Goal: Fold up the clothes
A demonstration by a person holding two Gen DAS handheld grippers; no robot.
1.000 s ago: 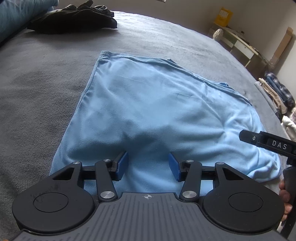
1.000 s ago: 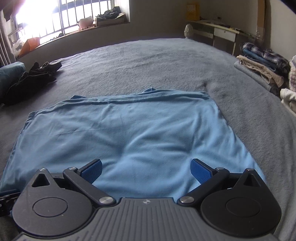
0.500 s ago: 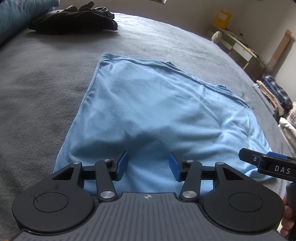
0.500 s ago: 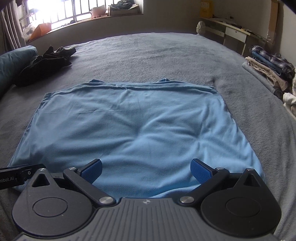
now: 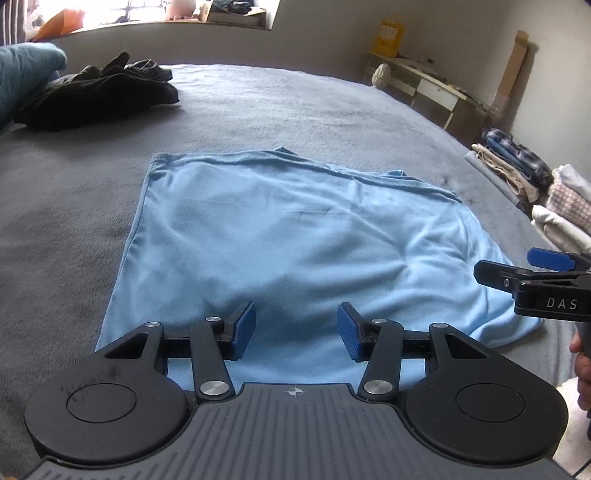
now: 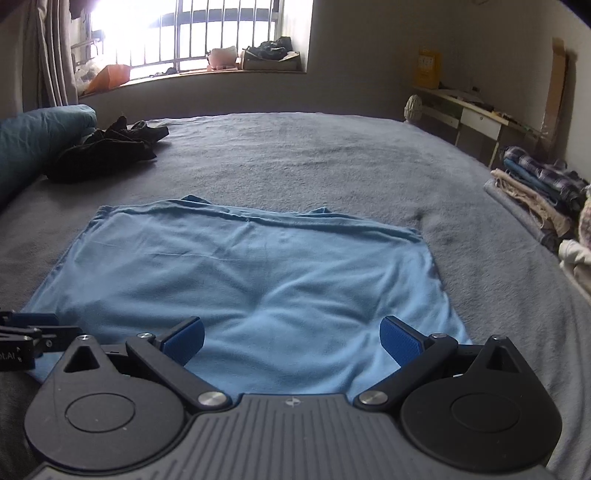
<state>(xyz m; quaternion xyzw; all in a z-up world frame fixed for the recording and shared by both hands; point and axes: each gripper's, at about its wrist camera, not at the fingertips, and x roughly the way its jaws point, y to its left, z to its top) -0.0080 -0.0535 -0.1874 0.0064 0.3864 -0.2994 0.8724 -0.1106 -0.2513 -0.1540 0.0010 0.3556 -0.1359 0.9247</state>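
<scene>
The light-blue folded cotton shirt (image 6: 251,280) is lying flat on the grey bed blanket (image 6: 314,158), long axis crosswise, neckline facing the window; 2 grippers, left gripper (image 5: 296,326) and right gripper (image 6: 291,338), are hovering open and empty at its near hem.

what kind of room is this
Most likely a bedroom in a home: a wide bed with a grey blanket, a teal pillow at its left edge, a barred window with curtains, and stacked folded clothes on the right.
</scene>
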